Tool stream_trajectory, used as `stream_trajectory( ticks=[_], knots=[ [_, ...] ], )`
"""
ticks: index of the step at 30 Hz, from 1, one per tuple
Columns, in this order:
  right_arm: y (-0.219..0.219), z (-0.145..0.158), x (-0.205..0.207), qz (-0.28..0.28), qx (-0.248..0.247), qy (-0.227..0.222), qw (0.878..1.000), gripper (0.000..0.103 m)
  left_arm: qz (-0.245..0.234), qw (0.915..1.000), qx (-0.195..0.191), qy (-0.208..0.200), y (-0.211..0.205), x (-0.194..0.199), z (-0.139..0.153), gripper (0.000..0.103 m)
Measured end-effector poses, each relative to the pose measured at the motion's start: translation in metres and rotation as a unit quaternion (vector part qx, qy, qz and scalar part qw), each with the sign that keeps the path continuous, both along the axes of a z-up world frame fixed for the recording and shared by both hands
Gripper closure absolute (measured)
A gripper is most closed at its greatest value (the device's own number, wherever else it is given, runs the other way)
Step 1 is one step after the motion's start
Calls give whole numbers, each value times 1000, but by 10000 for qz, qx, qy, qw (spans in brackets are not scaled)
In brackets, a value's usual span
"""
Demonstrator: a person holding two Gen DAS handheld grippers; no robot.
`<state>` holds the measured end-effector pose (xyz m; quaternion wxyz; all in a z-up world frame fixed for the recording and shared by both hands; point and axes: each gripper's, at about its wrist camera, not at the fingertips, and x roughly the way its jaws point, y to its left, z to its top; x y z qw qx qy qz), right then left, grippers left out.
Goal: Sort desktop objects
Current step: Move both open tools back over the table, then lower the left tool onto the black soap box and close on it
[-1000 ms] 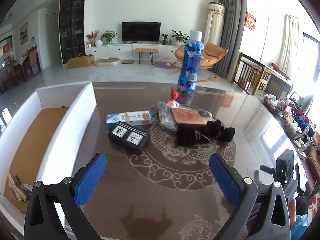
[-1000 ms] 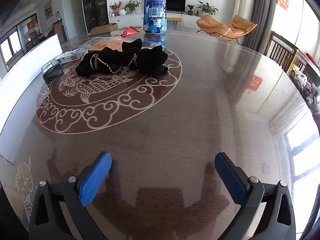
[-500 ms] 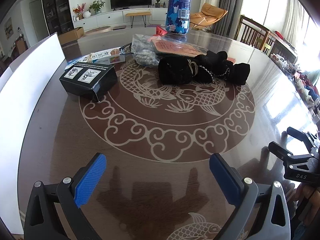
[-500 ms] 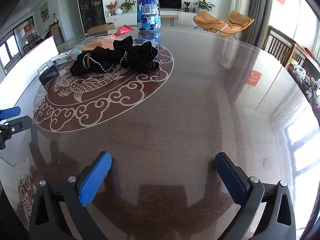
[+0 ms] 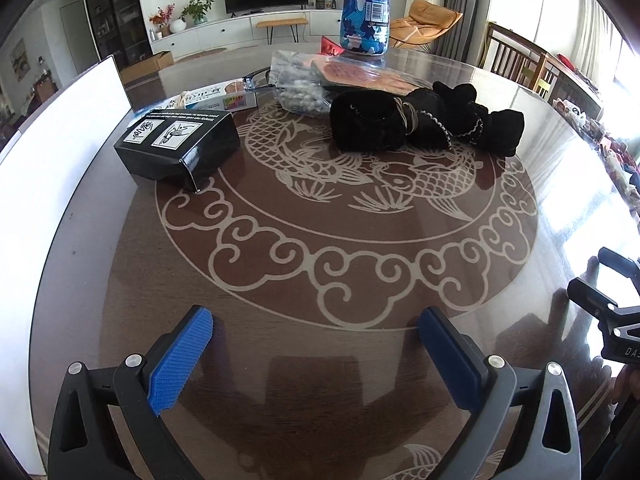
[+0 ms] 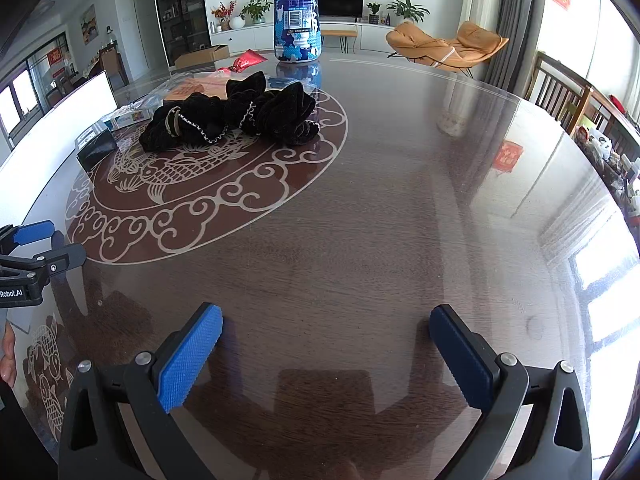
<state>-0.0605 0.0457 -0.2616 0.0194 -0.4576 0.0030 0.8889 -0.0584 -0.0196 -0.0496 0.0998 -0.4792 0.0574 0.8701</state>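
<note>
A: Where are the grippers?
B: Left gripper (image 5: 316, 334) and right gripper (image 6: 326, 330) hover over the table (image 6: 400, 200), jaws wide, empty.
A: The objects?
B: Black box (image 5: 176, 144) left, black cloth (image 5: 420, 122) centre, bottle (image 5: 366, 4) behind.

On the round table (image 5: 320, 280), the carton (image 5: 180, 144) lies left of the fabric bundle (image 5: 424, 122). Behind the carton lies a flat box (image 5: 224, 100); behind the bundle, a plastic bag (image 5: 304, 80) and a tall bottle (image 5: 366, 4). A storage box wall (image 5: 60, 152) runs along the table's left edge.
</note>
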Motion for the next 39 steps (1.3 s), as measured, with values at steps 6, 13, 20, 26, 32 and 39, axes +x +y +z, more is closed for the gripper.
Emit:
stream_trajectory(
  ticks=[6,13,20,26,32,39],
  knots=[
    [-1,0,-1,-13,-2,0,10000,0,84,9999,18,86,-4,-12,0,0],
    [-1,0,-1,-13,-2,0,10000,0,52,9999,-24,-123,-10,-44,2,0],
    [-1,0,-1,-13,-2,0,10000,0,634,9958,469,-472,-51,-75,8,0],
    [-1,0,-2,-23,-11,0,10000,0,1230,9894,670,-390,-74,-104,22,0],
    [-2,0,-6,-44,-9,-1,10000,0,2024,9764,740,-136,-77,-147,34,0],
    [-3,0,-7,-43,-9,1,10000,0,2566,9655,-23,-452,-71,-177,4,0]
  ],
)
